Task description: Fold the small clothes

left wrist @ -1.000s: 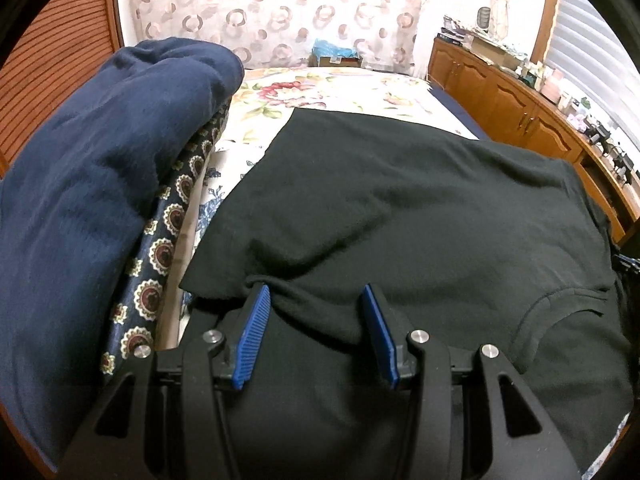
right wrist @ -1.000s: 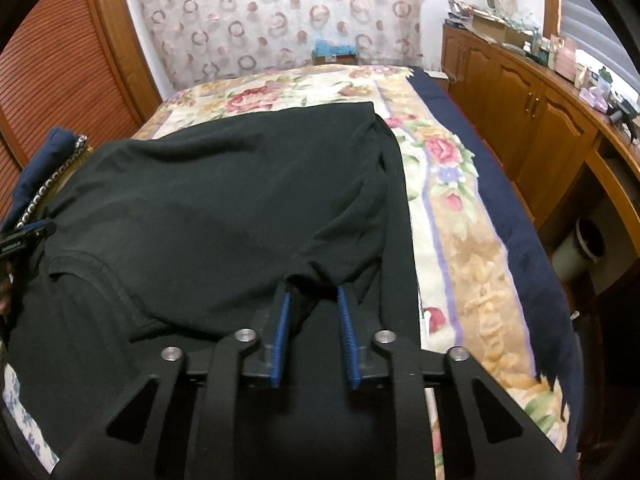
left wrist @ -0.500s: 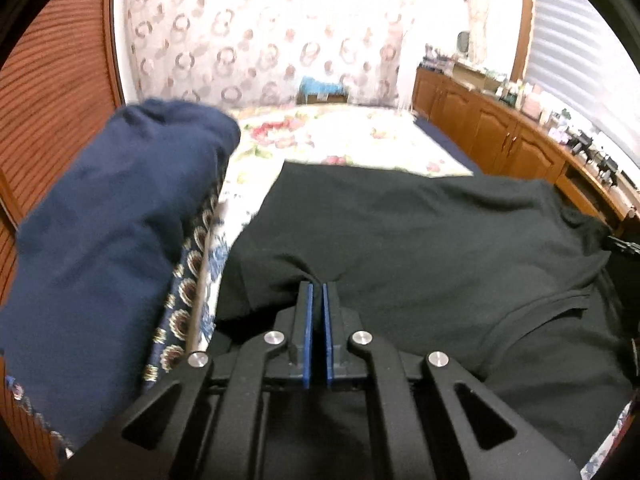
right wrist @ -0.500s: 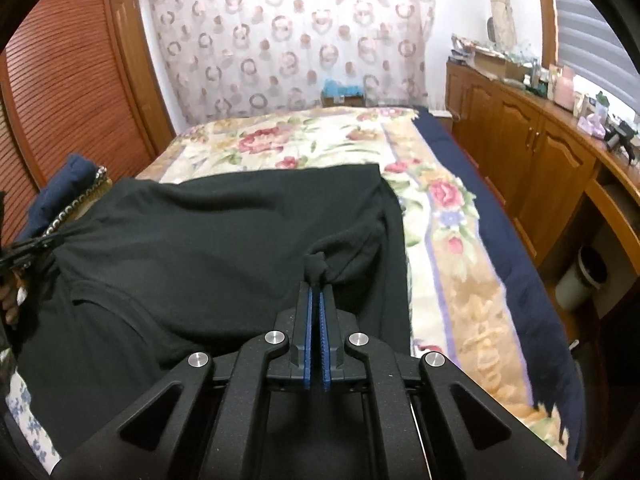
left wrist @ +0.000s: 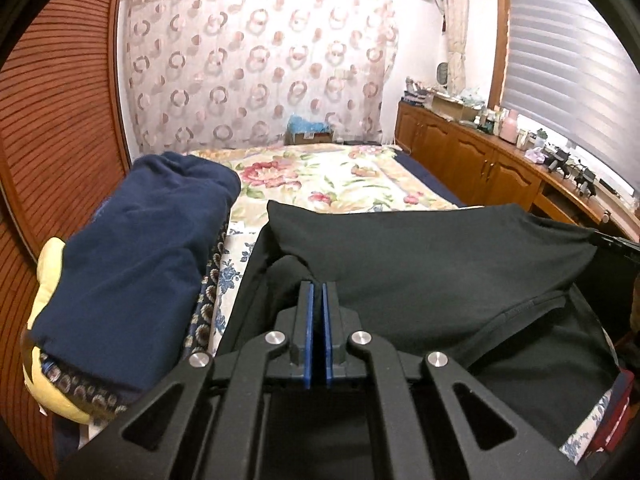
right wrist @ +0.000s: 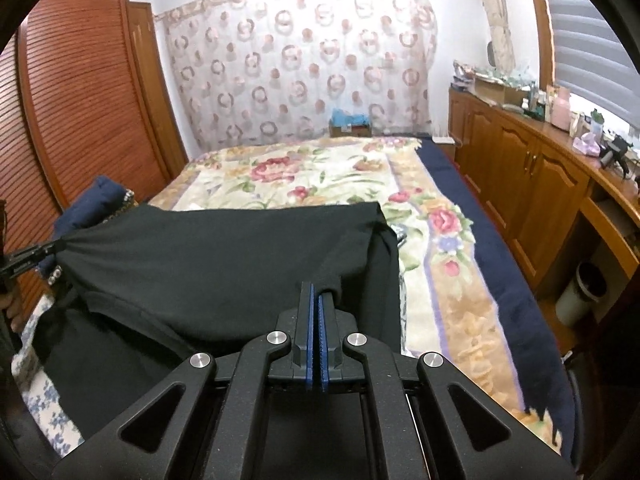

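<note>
Both of my grippers are pinched closed on the same black cotton T-shirt, one at each side of it. My left gripper has its blue-padded jaws pressed together with a bunch of the dark cloth caught between them, and my right gripper is clamped the same way on the opposite edge. Between the two grips the shirt's upper layer is pulled taut and raised, while the lower part drapes down onto the floral-patterned bedspread. The ribbed neckline shows as a curved seam low on the right in the left wrist view. From my right wrist view I can see my left gripper's black tip at the far left edge, with fabric gathered into it. To the left of the shirt lies a folded navy blue garment, resting on a paisley-printed cloth; under them sits something pale yellow, possibly a cushion, though too little shows to be sure.
</note>
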Available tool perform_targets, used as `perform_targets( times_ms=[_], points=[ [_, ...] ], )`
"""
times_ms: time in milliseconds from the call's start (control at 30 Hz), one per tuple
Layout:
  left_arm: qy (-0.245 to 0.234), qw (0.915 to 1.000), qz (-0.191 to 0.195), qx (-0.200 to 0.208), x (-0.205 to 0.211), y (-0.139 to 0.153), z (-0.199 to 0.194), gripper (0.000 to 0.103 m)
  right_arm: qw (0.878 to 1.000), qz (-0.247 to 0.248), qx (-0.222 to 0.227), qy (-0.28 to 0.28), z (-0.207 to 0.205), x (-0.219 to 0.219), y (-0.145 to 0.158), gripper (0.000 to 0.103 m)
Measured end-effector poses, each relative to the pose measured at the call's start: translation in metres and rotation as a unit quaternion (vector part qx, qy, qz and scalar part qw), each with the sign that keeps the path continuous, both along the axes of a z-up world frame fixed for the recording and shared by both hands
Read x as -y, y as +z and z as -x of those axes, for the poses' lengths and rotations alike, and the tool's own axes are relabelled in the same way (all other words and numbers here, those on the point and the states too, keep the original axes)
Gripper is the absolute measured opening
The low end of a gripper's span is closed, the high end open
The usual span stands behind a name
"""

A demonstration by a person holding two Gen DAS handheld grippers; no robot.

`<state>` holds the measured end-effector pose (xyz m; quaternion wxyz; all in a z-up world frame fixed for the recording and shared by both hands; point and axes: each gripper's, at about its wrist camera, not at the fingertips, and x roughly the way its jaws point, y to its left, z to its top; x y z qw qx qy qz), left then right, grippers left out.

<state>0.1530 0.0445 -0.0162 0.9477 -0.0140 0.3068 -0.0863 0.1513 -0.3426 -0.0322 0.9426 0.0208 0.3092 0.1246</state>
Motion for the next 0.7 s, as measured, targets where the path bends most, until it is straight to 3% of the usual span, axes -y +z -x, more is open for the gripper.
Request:
perform_targets(
  times_ms=[167, 533, 700],
  points=[
    [-0.003, 0.9999, 0.002, 0.014, -0.008, 0.004, 0.029, 0.002, 1.000, 0.007, 0.011, 0.006, 0.031, -0.003, 0.007, 0.000],
    [-0.013, 0.9996, -0.002, 0.023, -0.006, -0.002, 0.092, 0.002, 1.000, 0.012, 0.010, 0.015, 0.102, 0.002, -0.009, 0.000],
    [-0.010, 0.9999, -0.011, -0.001, -0.003, -0.021, 0.104, 0.002, 1.000, 0.014, -0.001, 0.016, 0.121, 0.004, -0.023, 0.000]
  ],
)
